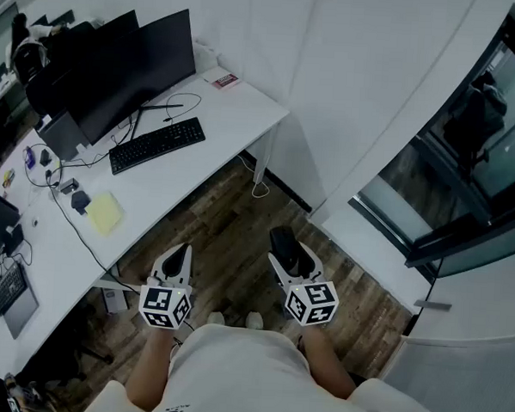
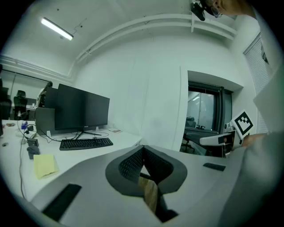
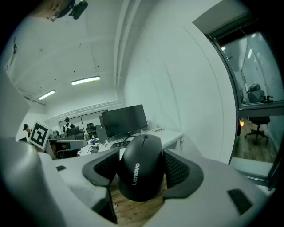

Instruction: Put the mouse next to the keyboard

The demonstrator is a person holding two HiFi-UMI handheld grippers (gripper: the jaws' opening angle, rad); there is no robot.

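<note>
A black Lenovo mouse (image 3: 142, 166) sits between the pads of my right gripper (image 3: 141, 168), which is shut on it; the mouse (image 1: 284, 243) also shows in the head view, carried over the wooden floor by that gripper (image 1: 288, 256). My left gripper (image 1: 176, 261) hangs beside it with its jaws (image 2: 143, 163) shut and nothing in them. The black keyboard (image 1: 157, 144) lies on the white desk (image 1: 233, 105) up and to the left, in front of a dark monitor (image 1: 136, 65). The keyboard (image 2: 86, 143) is also far off in the left gripper view.
A yellow pad (image 1: 105, 212), cables and small gadgets (image 1: 75, 198) lie on the desk to the left of the keyboard. A second keyboard (image 1: 8, 288) sits at the far left. A white wall and a glass door (image 1: 466, 160) stand to the right.
</note>
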